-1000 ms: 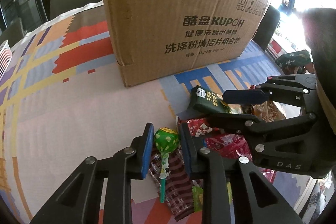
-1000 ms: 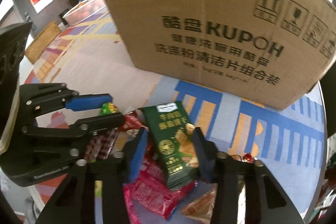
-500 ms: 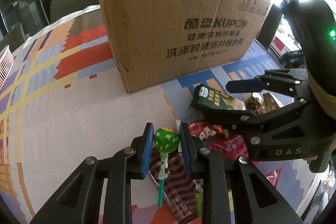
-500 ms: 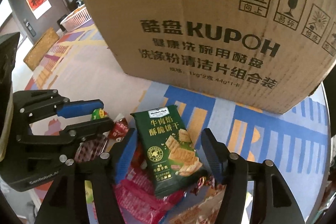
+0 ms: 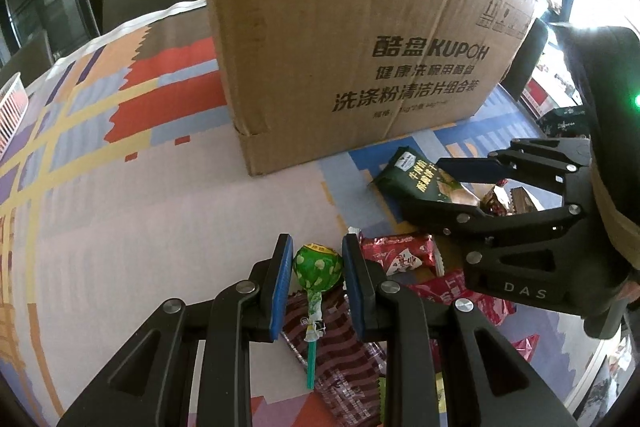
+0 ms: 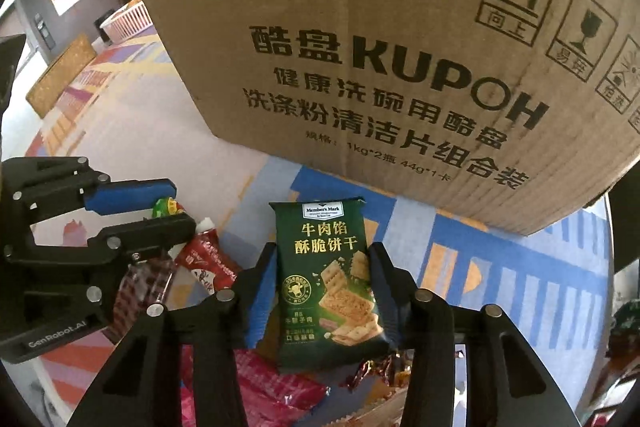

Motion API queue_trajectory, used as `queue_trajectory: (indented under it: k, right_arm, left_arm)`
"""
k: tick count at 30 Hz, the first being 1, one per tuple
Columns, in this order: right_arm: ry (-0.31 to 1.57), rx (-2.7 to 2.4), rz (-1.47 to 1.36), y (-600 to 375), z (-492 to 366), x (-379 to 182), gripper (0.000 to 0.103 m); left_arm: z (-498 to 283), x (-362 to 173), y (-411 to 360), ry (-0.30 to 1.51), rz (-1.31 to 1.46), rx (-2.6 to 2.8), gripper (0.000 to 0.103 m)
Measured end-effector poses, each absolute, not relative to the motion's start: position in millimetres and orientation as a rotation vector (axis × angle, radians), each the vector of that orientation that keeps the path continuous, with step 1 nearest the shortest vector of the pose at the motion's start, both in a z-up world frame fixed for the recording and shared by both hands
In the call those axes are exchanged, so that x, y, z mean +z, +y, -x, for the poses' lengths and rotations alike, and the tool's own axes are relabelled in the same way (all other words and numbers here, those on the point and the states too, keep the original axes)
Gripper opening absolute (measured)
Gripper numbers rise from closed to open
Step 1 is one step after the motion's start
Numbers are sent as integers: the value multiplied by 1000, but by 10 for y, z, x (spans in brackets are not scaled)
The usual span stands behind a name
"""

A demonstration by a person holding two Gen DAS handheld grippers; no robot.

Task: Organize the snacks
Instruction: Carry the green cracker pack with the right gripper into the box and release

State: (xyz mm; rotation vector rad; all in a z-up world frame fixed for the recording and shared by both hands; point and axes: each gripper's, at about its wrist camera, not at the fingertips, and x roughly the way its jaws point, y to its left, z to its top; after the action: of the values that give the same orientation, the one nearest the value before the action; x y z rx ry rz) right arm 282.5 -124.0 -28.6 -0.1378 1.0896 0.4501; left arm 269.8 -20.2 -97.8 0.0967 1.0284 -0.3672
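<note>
On the patterned tablecloth (image 5: pixel 120 227), in front of a big cardboard box (image 5: pixel 340 47), a heap of wrapped snacks lies unsorted, so the task looks to be at an early stage: no snack can be seen going into the box, and what the box already holds is hidden behind its wall. Red packets (image 5: pixel 400 255), a dark striped wrapper (image 5: pixel 344 355) and some foil sweets (image 6: pixel 376 367) lie loose on the cloth and would each need picking up in turn. The left gripper (image 5: pixel 316 267) has its jaws drawn close around the green lollipop (image 5: pixel 318 265), the blue pads sitting at either side of the ball head while the stick hangs down over the striped wrapper; it appears to be gripped. The right gripper (image 6: pixel 322 277) has just been closing its jaws, and they now press the sides of the green cracker packet (image 6: pixel 326 279), which stands upright between them, just short of the box. Both snacks seem ready to be carried to the box.
</note>
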Motion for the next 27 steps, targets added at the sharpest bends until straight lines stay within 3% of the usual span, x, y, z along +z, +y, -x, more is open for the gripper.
queue_trajectory:
  k: [7,27]
  right_arm:
    - [1044,421,131,-1279,-2736,-173,46]
    - [822,385,140,-1586,-2299,800,46]
  left_arm:
    - [-2603,-813,-202,987,-101,-360,26]
    - [-2257,55,-223,774,-101,-347,26]
